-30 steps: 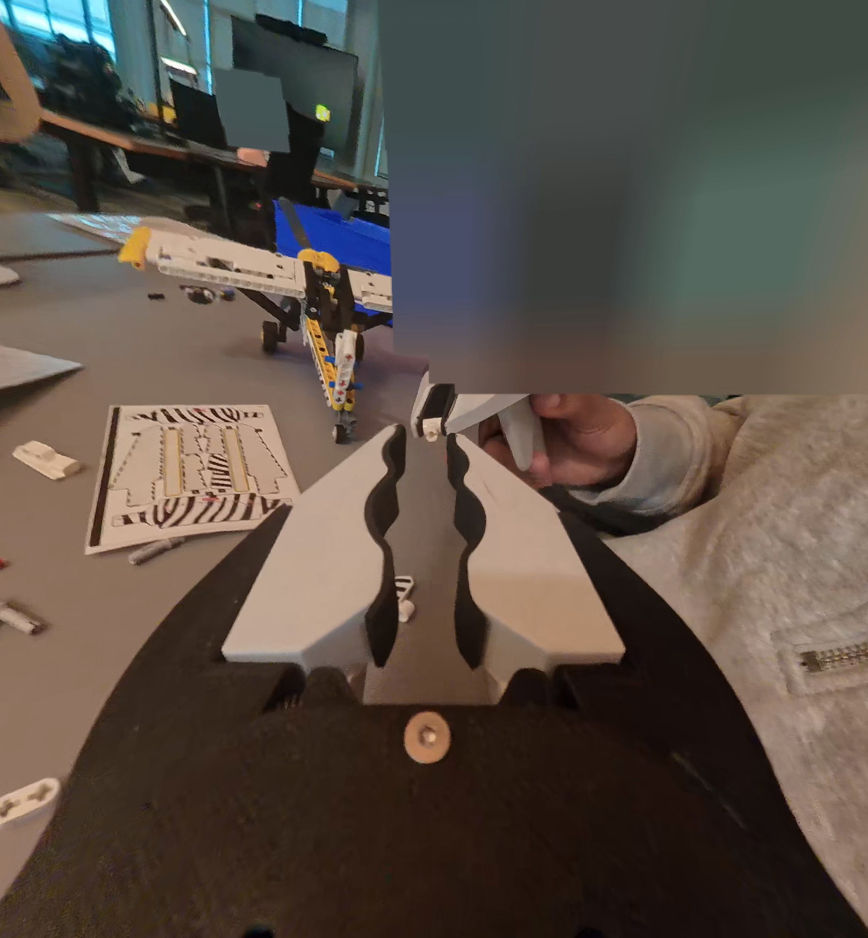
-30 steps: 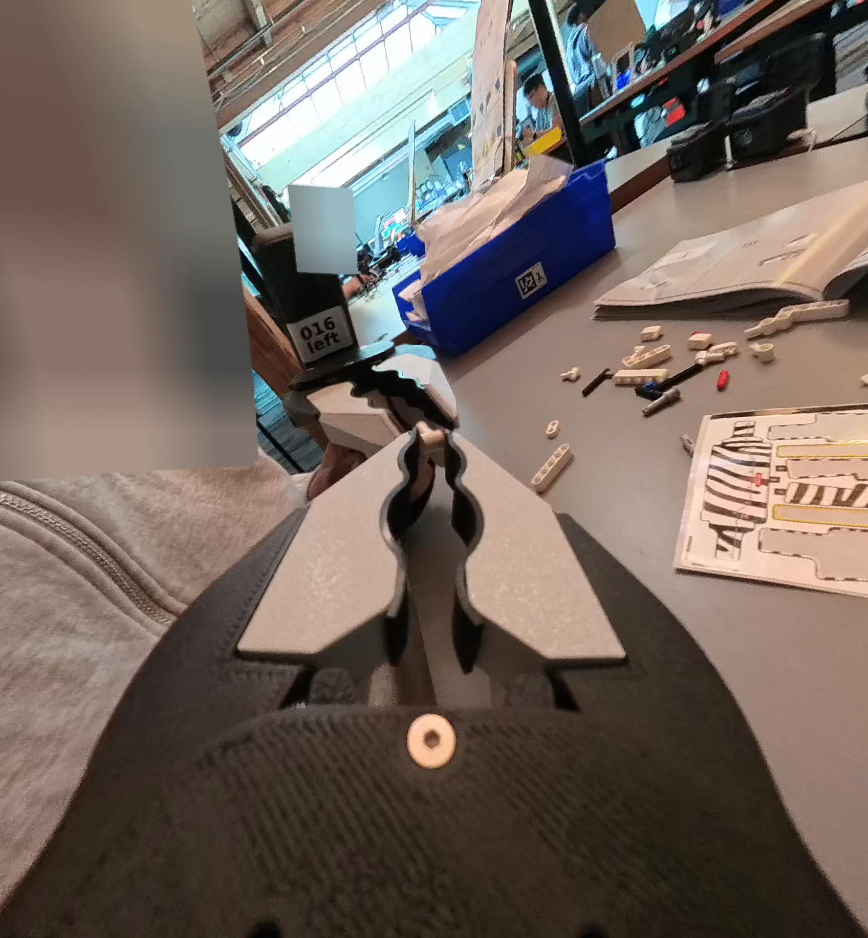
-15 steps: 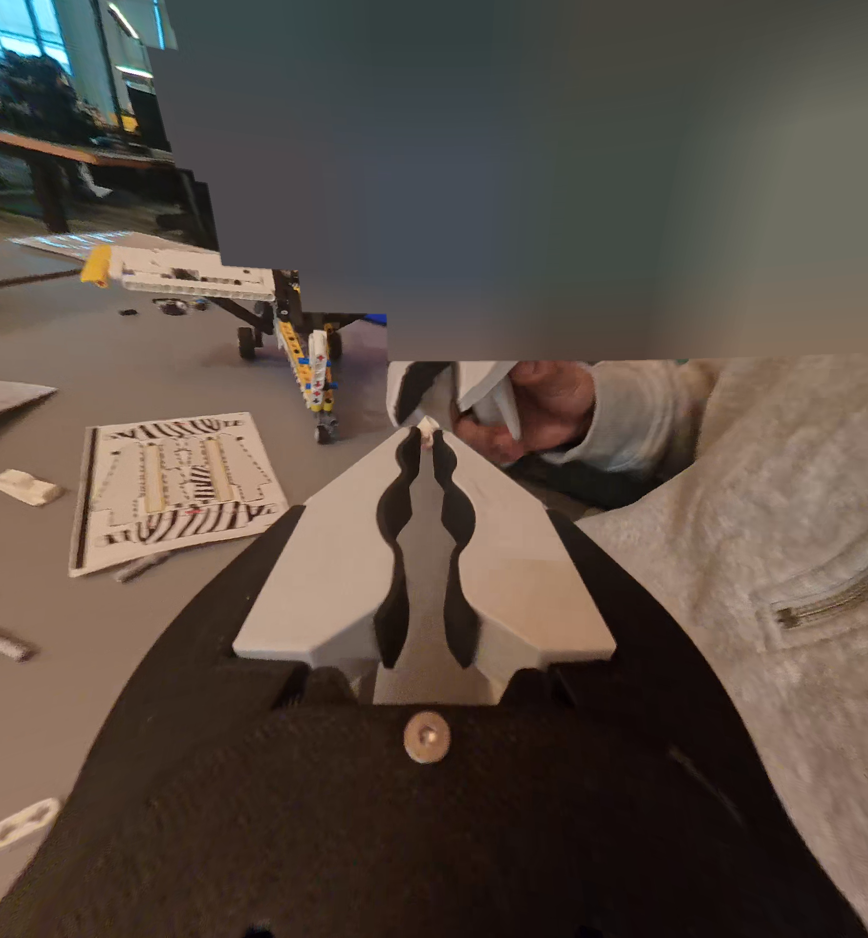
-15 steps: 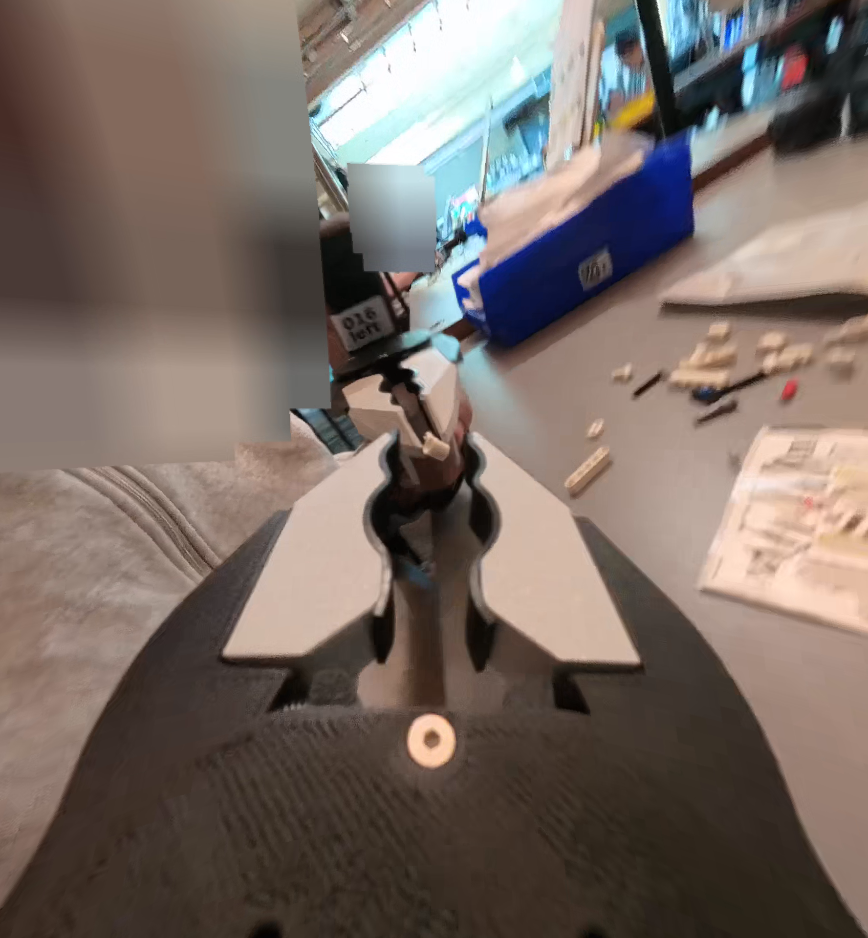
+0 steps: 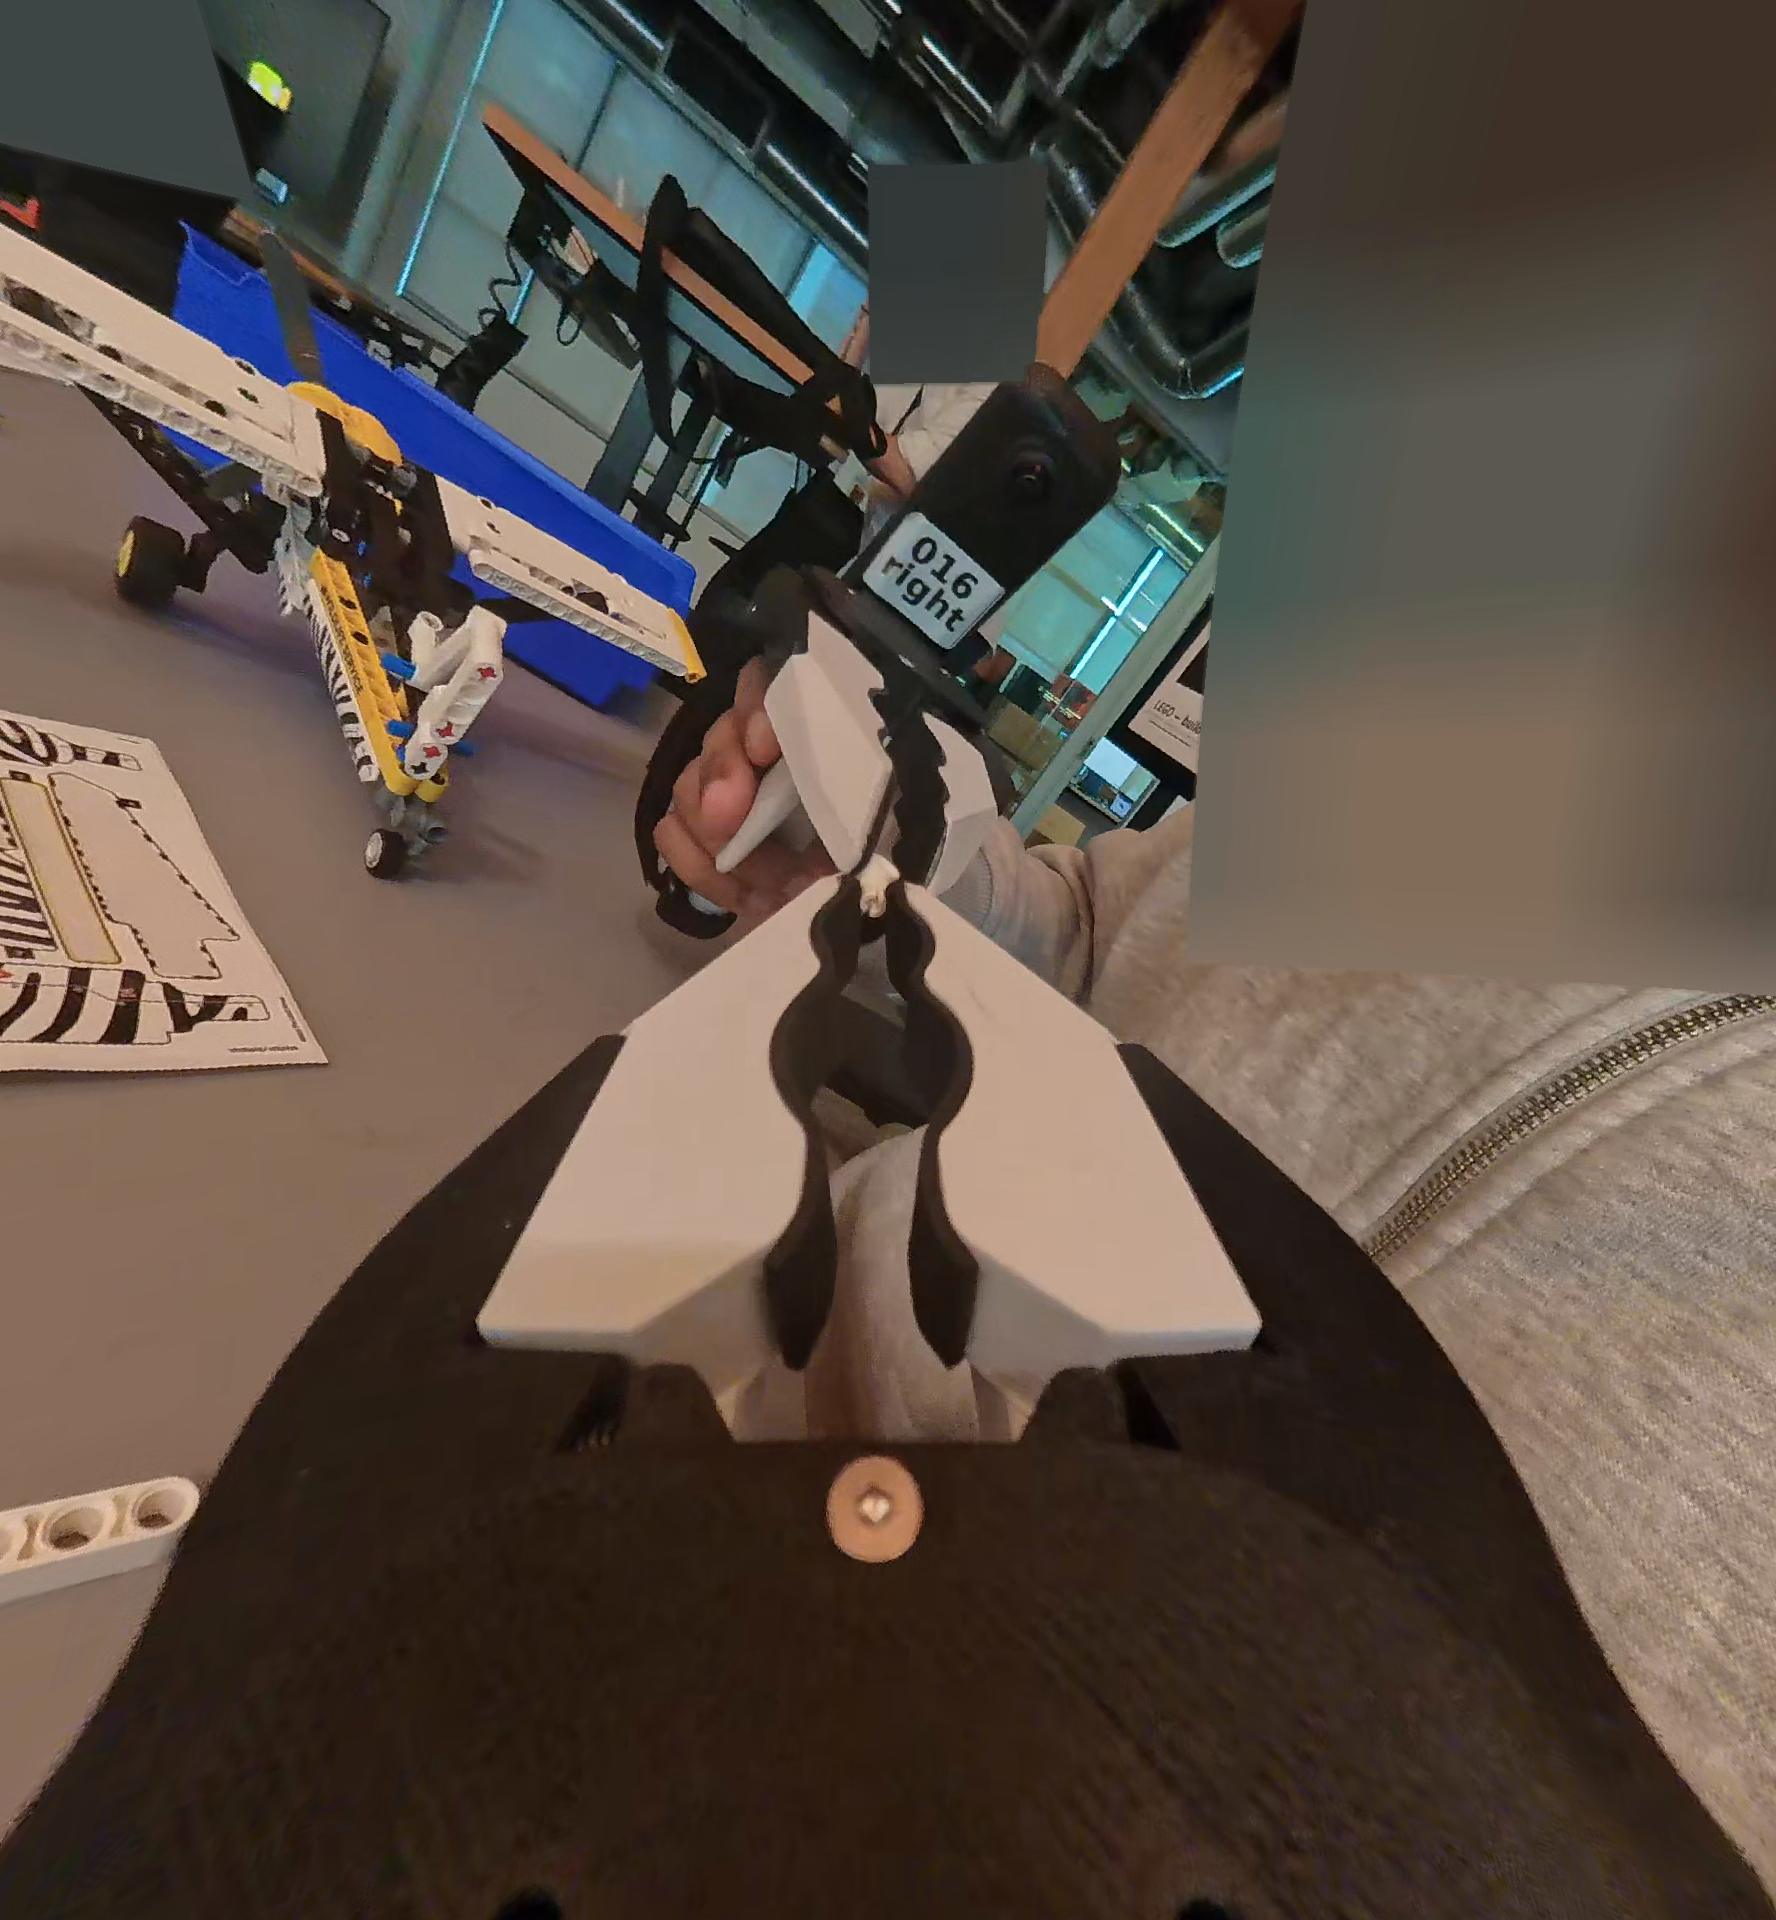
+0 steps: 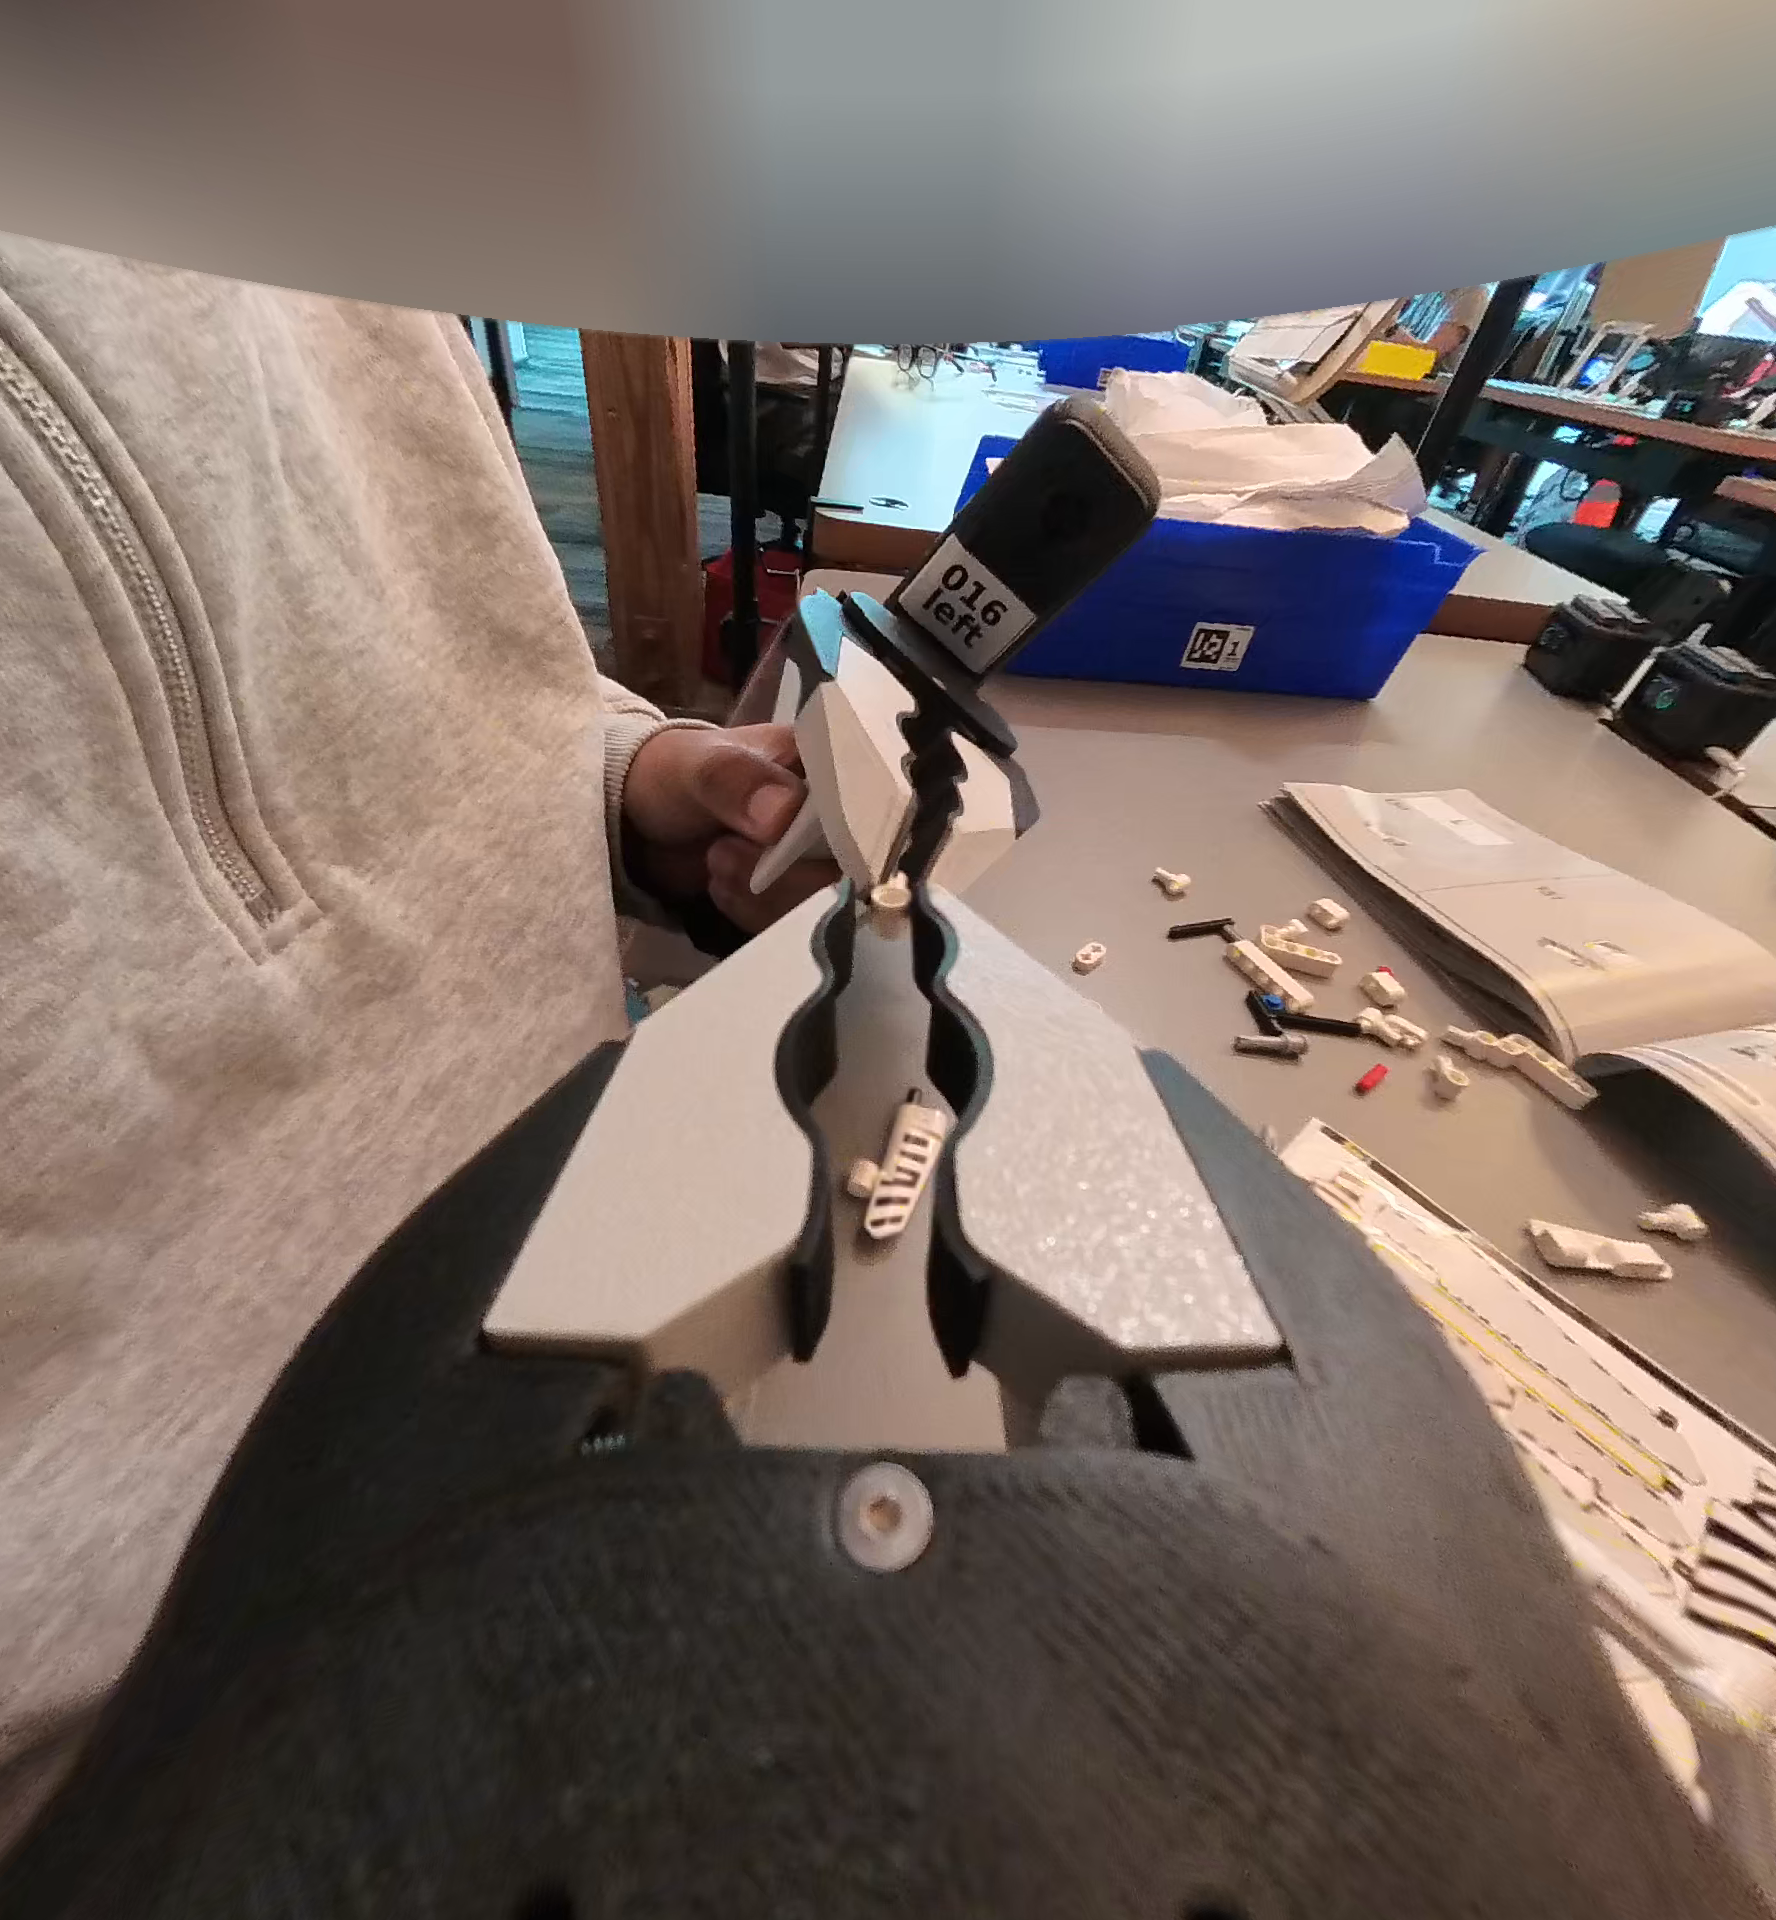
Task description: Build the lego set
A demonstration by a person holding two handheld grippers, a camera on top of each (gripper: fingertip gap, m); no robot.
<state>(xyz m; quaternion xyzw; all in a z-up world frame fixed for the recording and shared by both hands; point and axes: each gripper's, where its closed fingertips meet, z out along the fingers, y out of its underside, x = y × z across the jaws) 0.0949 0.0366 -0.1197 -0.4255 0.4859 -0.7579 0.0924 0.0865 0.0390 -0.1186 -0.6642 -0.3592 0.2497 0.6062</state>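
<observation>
A small white lego piece [image 5: 876,888] sits where my two grippers meet tip to tip, above the table edge and close to the person's grey sweatshirt. My left gripper [image 5: 873,891] is shut on it. My right gripper [image 6: 888,906] faces it, and its jaws stand narrow around the same piece [image 6: 889,894]. Each gripper shows head-on in the other's view: the right one [image 5: 879,857] and the left one [image 6: 899,862]. The part-built white, yellow and black lego plane [image 5: 344,540] stands on the grey table to the left.
A zebra-pattern sticker sheet [image 5: 84,883] lies in front of the plane and also shows in the right wrist view [image 6: 1590,1403]. A white holed beam [image 5: 53,1538] lies near. Loose pieces [image 6: 1299,966], a striped piece [image 6: 905,1153], an open booklet [image 6: 1538,914] and a blue bin [image 6: 1227,603] lie beyond. The grippers are tip to tip, or close to it.
The right gripper held the piece, opened as the left gripper shut on it, and has narrowed around it again. Both grippers have tilted upward, tips together.
</observation>
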